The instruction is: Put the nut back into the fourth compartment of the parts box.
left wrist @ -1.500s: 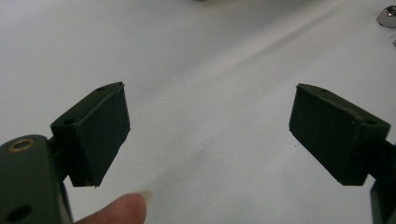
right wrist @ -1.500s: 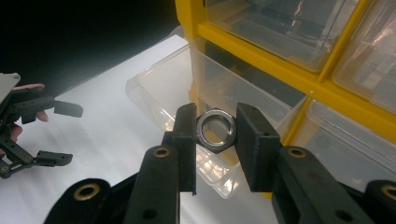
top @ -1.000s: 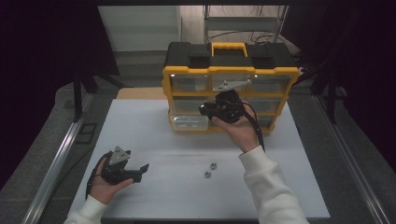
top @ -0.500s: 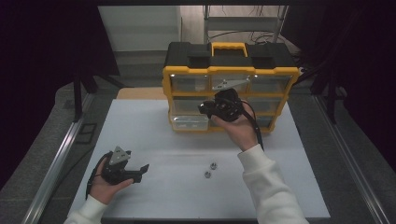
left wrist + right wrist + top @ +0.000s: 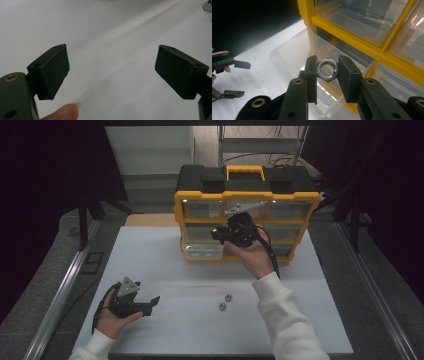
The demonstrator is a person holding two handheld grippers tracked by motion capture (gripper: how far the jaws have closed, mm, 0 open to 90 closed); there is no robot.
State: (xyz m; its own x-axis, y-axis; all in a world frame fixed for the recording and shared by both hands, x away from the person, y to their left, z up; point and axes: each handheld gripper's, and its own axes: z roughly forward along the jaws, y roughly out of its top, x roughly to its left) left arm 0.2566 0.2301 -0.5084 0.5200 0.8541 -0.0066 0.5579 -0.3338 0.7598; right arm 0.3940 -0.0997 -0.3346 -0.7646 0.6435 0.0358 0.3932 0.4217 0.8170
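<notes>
1. From the high view, the right gripper (image 5: 220,234) is raised in front of the yellow organiser (image 5: 246,226), level with its middle row of drawers, but what sits between the jaws is too small to make out there.
2. The right gripper view settles it: the jaws are clamped on a steel nut (image 5: 327,69), one pad on each side, ring facing the camera.
3. That same view shows the nut directly above a clear drawer (image 5: 297,58) pulled out of the organiser's bottom row; from above, the drawer appears at about 7 o'clock from the gripper.
4. The high view alone gives two loose nuts (image 5: 225,302) lying on the white table (image 5: 165,270), just beside each other, at about 6 o'clock from the right gripper and 3 o'clock from the left gripper (image 5: 152,304).
5. The left gripper rests low near the table's front left; the left gripper view shows its jaws spread wide over bare table, nothing between them, and a fingertip (image 5: 62,113) at the bottom edge.
6. The right gripper view also catches the left gripper far off at 9 o'clock.
</notes>
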